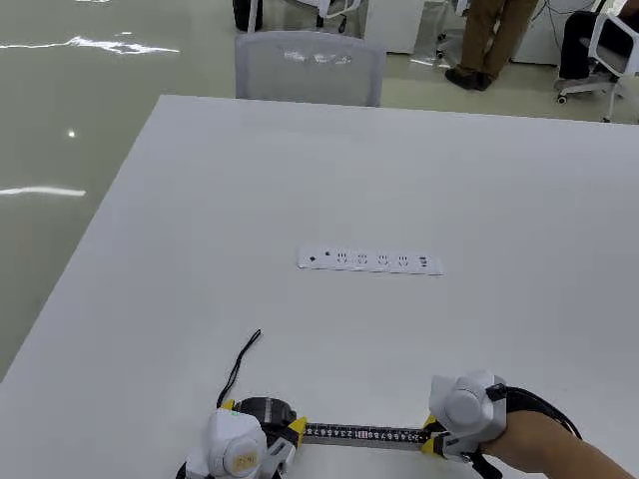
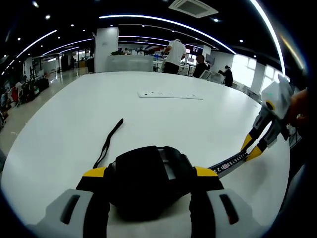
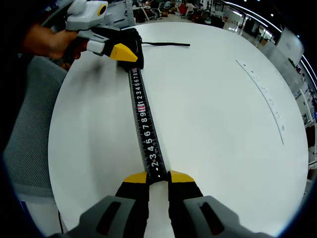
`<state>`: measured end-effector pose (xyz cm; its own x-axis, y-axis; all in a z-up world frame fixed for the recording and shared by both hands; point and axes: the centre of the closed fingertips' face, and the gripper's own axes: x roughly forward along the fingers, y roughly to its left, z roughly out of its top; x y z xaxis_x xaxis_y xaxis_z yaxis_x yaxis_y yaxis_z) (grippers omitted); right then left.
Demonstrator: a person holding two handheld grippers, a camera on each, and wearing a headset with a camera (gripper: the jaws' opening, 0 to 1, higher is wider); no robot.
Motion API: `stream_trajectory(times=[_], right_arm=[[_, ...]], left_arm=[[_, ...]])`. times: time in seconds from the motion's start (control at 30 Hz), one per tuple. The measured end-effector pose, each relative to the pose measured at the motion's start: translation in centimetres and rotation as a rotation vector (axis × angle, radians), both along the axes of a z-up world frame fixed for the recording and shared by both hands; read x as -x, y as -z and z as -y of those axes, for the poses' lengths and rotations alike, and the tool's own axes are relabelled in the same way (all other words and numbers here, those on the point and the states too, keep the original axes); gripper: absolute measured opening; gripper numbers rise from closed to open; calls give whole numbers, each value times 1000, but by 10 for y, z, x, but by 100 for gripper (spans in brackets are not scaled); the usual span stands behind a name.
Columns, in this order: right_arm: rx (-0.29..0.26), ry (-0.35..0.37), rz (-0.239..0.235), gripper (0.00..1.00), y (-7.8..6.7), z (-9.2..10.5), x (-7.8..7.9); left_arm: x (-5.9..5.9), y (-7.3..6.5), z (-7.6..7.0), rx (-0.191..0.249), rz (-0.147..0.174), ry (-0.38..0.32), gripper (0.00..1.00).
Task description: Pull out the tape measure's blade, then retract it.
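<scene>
White tabletop [image 1: 200, 220] carries the tape measure [image 1: 265, 410] at its near edge, the case clamped between the jaws of the left gripper [image 2: 149, 172]. Its blade [image 3: 145, 124] lies flat along that edge, its tip pinched in the closed jaws of the right gripper [image 3: 158, 176]. To pull well, I'd pin the case and draw straight and level, without twisting. Most of the blade is likely coiled inside the case. A strap [image 1: 240, 364] trails toward a power strip [image 1: 369, 260] mid-tabletop

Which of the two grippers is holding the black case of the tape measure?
The left gripper: its jaws clamp the black case, while the right gripper pinches only the end of the extended blade.
</scene>
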<state>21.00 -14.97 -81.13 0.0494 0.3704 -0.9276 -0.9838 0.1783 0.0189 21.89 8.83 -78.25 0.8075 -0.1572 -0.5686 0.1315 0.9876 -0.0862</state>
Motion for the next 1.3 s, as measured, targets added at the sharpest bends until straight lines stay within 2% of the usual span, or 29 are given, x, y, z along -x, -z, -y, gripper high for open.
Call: stream_trajectory(times=[0.3,0.5,0.9,1.1,1.3], right_arm=[[-7,-4,-2,14,1,-11,0],[-9,-4,-4,14,5,-10,-2],[-24,-3,-3,14,3,-20,-2],[-46,-7,-4,14,1,-31,-1],[-39,-26,-4,14,1,-35,1]], left_arm=[[-1,1,0,6,1,2,61],[-2,1,0,7,0,1,61],[-1,-1,1,13,-3,9,61],[-1,0,0,24,-2,6,61],[0,0,1,27,0,11,61]])
